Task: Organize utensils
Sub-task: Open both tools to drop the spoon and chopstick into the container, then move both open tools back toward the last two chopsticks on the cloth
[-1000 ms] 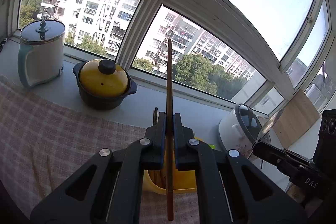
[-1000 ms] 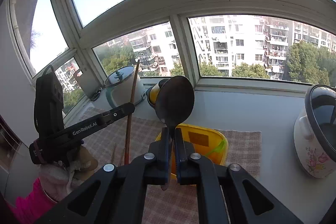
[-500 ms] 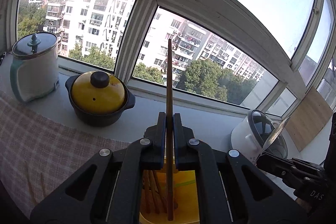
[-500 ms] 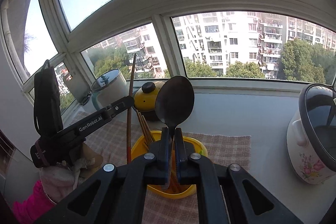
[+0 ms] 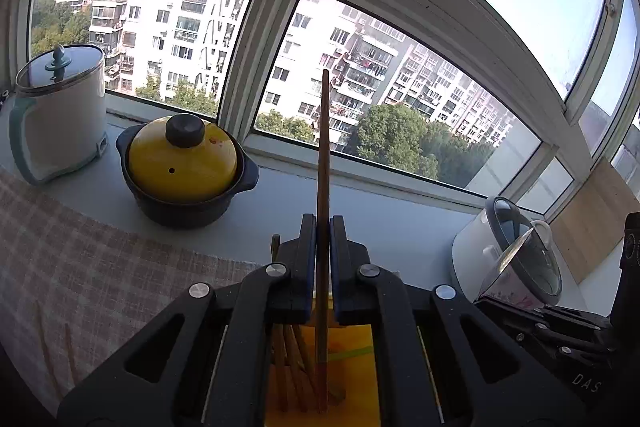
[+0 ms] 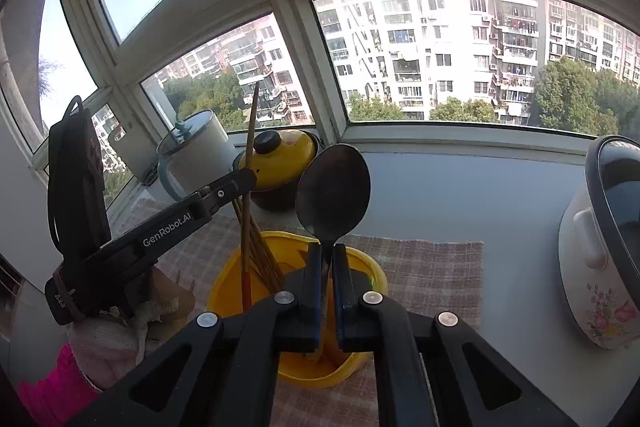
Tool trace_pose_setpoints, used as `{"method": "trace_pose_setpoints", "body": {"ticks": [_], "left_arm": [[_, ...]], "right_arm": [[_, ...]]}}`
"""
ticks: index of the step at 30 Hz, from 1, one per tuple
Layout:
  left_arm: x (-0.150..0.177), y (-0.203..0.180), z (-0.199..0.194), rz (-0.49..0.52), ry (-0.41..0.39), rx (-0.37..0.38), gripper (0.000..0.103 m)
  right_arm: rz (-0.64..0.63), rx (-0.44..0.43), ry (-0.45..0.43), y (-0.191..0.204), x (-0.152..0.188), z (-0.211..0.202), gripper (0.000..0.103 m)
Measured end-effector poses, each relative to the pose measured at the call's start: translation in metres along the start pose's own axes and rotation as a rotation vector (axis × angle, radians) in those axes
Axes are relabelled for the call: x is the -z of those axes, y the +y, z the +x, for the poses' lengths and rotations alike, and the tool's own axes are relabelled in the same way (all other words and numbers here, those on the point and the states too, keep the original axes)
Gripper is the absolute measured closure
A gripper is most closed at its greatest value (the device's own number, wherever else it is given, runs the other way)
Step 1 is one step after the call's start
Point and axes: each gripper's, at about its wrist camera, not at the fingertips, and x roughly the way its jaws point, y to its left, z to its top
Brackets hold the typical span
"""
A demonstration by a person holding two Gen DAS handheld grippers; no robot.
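The black arm of the left gripper (image 6: pixel 250 179), seen from the right wrist view, carried the white lettering "GenRobot.AI", with further small print near its base too blurred to read. In the left wrist view the black body of the right gripper (image 5: pixel 532 311) at the lower right showed the letters "DAS".

The left gripper's fingers (image 5: pixel 308 259) were closed on a long brown wooden chopstick (image 5: pixel 323 155), held upright with its lower end down inside the round yellow plastic utensil holder (image 6: pixel 228 283). The right gripper's fingers (image 6: pixel 314 287) were closed on the handle of a dark metal spoon (image 6: pixel 333 187), bowl upward, its handle reaching down into the same holder. Several more brown chopsticks (image 6: pixel 260 255) leaned inside the holder, which stood on the checked beige cloth (image 6: pixel 432 267) on the grey tabletop (image 6: pixel 460 195).

Compared with a second before, both grippers had come lower and closer to the holder: the chopstick's tip, then above the cloth in front of the holder, was now inside it, and the holder had moved from beyond the right gripper's fingers to directly beneath them. The yellow-lidded black casserole pot (image 5: pixel 182 167) and the white kettle with a glass lid (image 5: pixel 60 111) on the sill loomed larger in the left view. The white floral rice cooker (image 6: pixel 600 255) stood at the right.
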Motion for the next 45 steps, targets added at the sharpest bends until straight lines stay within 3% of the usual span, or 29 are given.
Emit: {"method": "trace_pose_setpoints", "body": {"ticks": [12, 13, 16, 17, 18, 23, 28, 34, 42, 45], "left_arm": [[0.004, -0.004, -0.003, 0.033, 0.032, 0.013, 0.098], [0.004, -0.005, -0.004, 0.034, 0.034, 0.015, 0.095], [0.005, -0.004, -0.007, 0.033, 0.04, 0.024, 0.073], [0.006, -0.004, -0.008, 0.031, 0.046, 0.028, 0.064], [0.006, -0.004, -0.009, 0.03, 0.048, 0.032, 0.061], [0.008, -0.001, -0.015, 0.03, 0.059, 0.032, 0.058], [0.009, 0.003, -0.024, 0.033, 0.056, 0.029, 0.058], [0.011, 0.014, -0.044, 0.03, 0.046, 0.033, 0.053], [0.015, 0.046, -0.071, -0.026, 0.056, 0.044, 0.052], [0.018, 0.061, -0.081, -0.024, 0.053, 0.012, 0.052]], "right_arm": [[-0.003, 0.001, 0.031, -0.002, 0.01, 0.009, 0.098], [-0.006, 0.007, 0.03, -0.002, 0.012, 0.007, 0.097], [-0.009, 0.014, 0.026, -0.001, 0.015, 0.006, 0.07], [-0.011, 0.022, 0.023, 0.0, 0.016, 0.005, 0.07], [-0.011, 0.027, 0.023, 0.0, 0.016, 0.004, 0.07], [-0.004, 0.038, 0.017, 0.002, 0.022, -0.001, 0.059], [-0.012, 0.047, 0.015, 0.011, 0.024, -0.004, 0.058], [-0.019, 0.063, -0.006, 0.024, 0.03, -0.012, 0.049], [-0.019, 0.067, -0.042, 0.045, 0.039, -0.022, 0.028], [-0.028, 0.059, -0.047, 0.057, 0.043, -0.023, 0.024]]}}
